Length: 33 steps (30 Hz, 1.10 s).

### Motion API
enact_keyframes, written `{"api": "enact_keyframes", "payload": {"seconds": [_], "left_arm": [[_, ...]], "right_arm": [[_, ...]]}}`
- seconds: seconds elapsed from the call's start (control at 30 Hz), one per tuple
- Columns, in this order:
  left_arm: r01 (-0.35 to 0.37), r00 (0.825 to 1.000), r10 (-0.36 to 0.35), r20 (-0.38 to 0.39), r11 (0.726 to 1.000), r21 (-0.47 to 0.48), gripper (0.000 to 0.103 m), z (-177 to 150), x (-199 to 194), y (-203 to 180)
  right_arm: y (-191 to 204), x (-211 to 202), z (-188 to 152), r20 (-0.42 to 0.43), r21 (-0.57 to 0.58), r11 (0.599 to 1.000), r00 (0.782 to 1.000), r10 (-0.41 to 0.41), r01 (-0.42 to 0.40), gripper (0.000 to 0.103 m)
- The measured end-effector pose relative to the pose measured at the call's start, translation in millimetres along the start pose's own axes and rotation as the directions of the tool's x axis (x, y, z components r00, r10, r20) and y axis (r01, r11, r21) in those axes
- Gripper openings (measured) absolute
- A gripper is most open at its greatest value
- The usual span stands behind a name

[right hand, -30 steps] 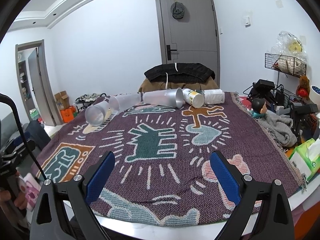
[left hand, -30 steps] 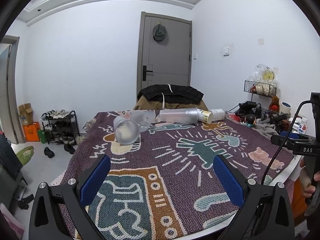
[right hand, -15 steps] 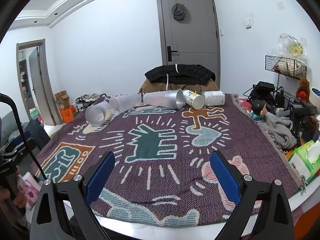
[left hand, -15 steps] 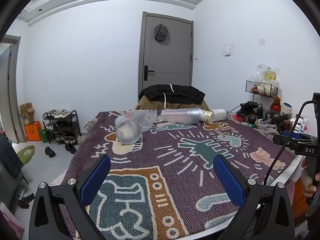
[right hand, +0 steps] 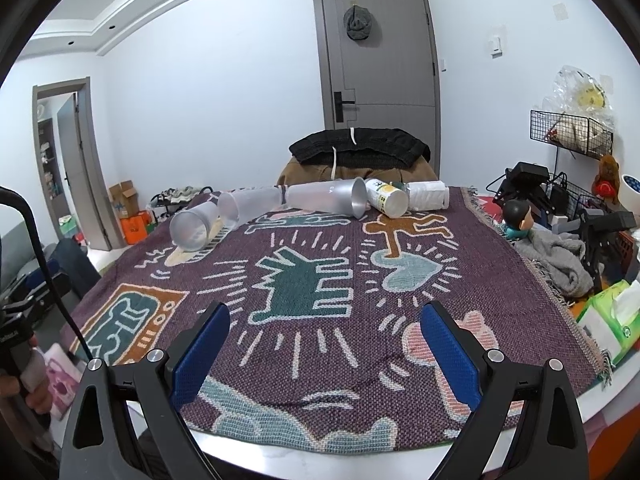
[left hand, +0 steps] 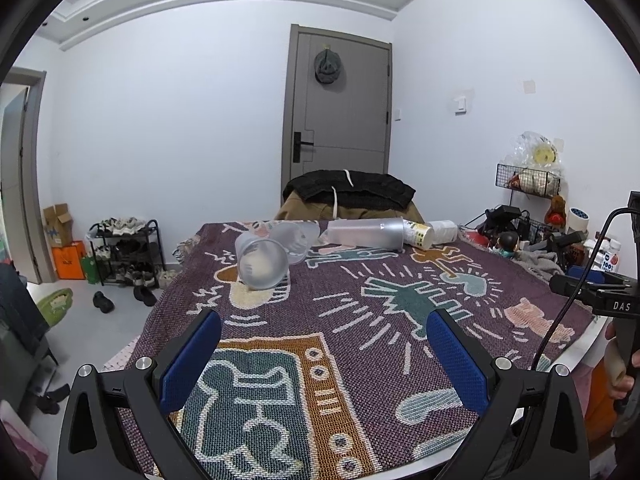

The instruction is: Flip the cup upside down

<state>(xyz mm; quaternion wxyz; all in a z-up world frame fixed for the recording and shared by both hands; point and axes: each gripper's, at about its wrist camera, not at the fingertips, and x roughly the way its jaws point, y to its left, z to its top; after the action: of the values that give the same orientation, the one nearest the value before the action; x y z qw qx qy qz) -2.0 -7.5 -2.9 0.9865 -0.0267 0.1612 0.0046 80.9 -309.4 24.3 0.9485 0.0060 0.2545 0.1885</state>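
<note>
Several cups lie on their sides in a row at the far end of the patterned table cloth [left hand: 360, 320]. Nearest me is a frosted clear cup [left hand: 262, 262], its mouth facing me; it also shows in the right wrist view [right hand: 194, 227]. Behind it lie another frosted cup [left hand: 294, 236], a tall frosted cup [left hand: 366, 233], a yellow-printed paper cup [left hand: 418, 234] and a white cup [left hand: 442, 230]. My left gripper [left hand: 324, 344] is open and empty, well short of the cups. My right gripper [right hand: 326, 338] is open and empty over the cloth's near edge.
A chair with dark clothes [left hand: 352, 192] stands behind the table. Clutter, a grey cloth [right hand: 560, 260] and a tissue pack [right hand: 612, 316] lie along the right side. A shoe rack [left hand: 124, 252] stands on the floor at left.
The left gripper has crept slightly forward and tilted a little; the cups sit a bit lower and larger in its view. The right view is almost unchanged.
</note>
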Motion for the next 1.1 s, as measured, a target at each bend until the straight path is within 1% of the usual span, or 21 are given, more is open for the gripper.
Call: {"api": "enact_keyframes", "payload": {"seconds": [0.33, 0.5, 0.6, 0.7, 0.8, 0.93, 1.03, 1.1], "left_arm": [[-0.001, 1.0, 0.001, -0.002, 1.0, 0.0, 0.103, -1.4, 0.3, 1.5], [-0.009, 1.0, 0.009, -0.001, 1.0, -0.008, 0.103, 1.4, 5.7, 5.8], [-0.018, 1.0, 0.018, 0.001, 1.0, -0.016, 0.103, 5.2, 11.4, 10.8], [-0.03, 1.0, 0.03, -0.001, 0.999, -0.02, 0.103, 10.0, 18.5, 15.1], [-0.039, 0.999, 0.039, -0.003, 0.999, -0.033, 0.103, 15.6, 25.0, 19.7], [-0.042, 0.999, 0.042, 0.001, 0.998, -0.049, 0.103, 22.5, 33.6, 25.0], [-0.049, 0.999, 0.05, 0.002, 0.998, -0.05, 0.103, 26.8, 39.4, 26.7], [-0.053, 0.999, 0.053, 0.002, 0.997, -0.054, 0.103, 29.9, 42.9, 28.2]], "right_arm": [[1.3, 4.2, 1.2, -0.006, -0.01, 1.0, 1.0, -0.012, 0.012, 0.097], [2.4, 10.3, 9.5, -0.005, -0.033, 0.999, 1.0, -0.028, 0.027, 0.097], [3.9, 15.4, 15.7, -0.006, -0.04, 0.999, 1.0, -0.022, 0.022, 0.097], [7.5, 22.1, 23.1, -0.008, -0.066, 0.998, 1.0, -0.024, 0.024, 0.097], [11.7, 29.7, 34.0, -0.004, -0.097, 0.995, 1.0, -0.008, 0.007, 0.097], [10.2, 42.8, 52.0, 0.014, -0.098, 0.995, 1.0, -0.01, 0.012, 0.097], [5.3, 56.8, 66.3, 0.022, -0.096, 0.995, 0.999, -0.027, 0.029, 0.097], [-0.6, 66.6, 75.9, 0.024, -0.089, 0.994, 0.998, -0.057, 0.059, 0.097]]}}
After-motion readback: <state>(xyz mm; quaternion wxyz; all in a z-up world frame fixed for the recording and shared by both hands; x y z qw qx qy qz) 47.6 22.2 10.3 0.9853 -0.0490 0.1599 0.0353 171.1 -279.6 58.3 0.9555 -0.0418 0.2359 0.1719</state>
